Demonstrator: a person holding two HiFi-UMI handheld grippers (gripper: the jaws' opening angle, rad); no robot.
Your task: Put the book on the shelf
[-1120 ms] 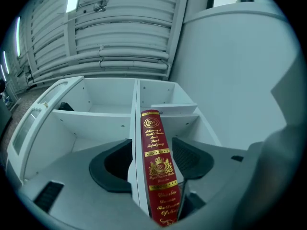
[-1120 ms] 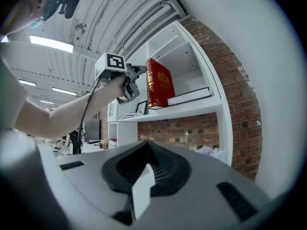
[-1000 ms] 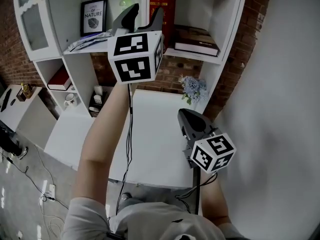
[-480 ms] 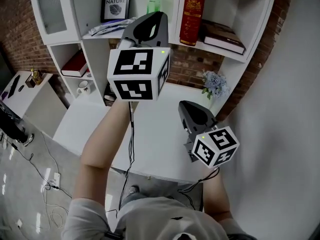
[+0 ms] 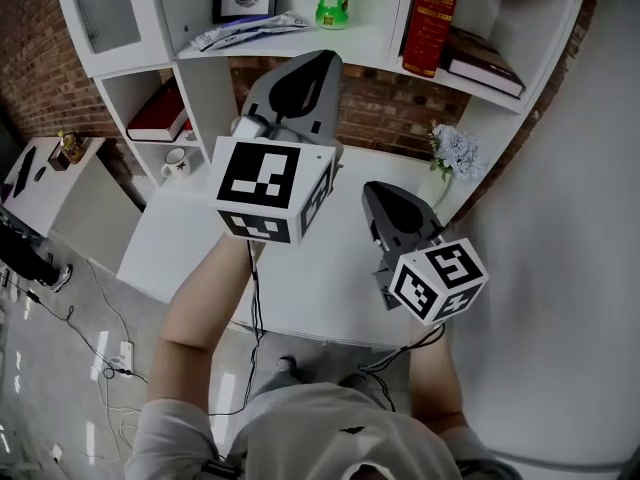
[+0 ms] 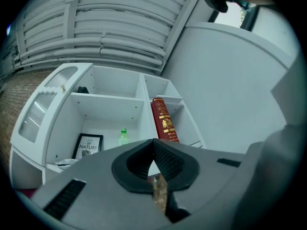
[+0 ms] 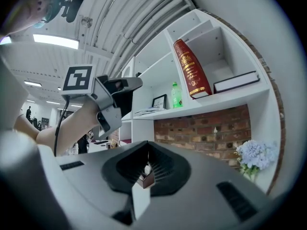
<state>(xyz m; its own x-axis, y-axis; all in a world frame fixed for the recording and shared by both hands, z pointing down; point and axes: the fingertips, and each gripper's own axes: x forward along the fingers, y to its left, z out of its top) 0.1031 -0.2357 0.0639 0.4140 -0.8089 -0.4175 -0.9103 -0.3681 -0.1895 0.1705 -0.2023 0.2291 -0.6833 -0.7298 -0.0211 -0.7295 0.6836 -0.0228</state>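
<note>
While the red book (image 5: 432,18) stands upright in the upper right compartment of the shelf (image 5: 365,46), just beside a dark book (image 5: 485,63) lying flat, the left gripper (image 5: 305,73) hangs before the shelf, its jaws just snapped together on nothing. The right gripper (image 5: 385,200), below the shelf's right end, is closed too, and empty.

We see a red brick wall (image 5: 30,58) behind a white shelving unit (image 5: 215,88), with a white table (image 5: 175,243) before it. A pale curved wall (image 5: 560,268) stands at right. Cables (image 5: 70,328) trail over glossy grey floor (image 5: 50,388), and strip lights (image 7: 55,41) glow overhead.
</note>
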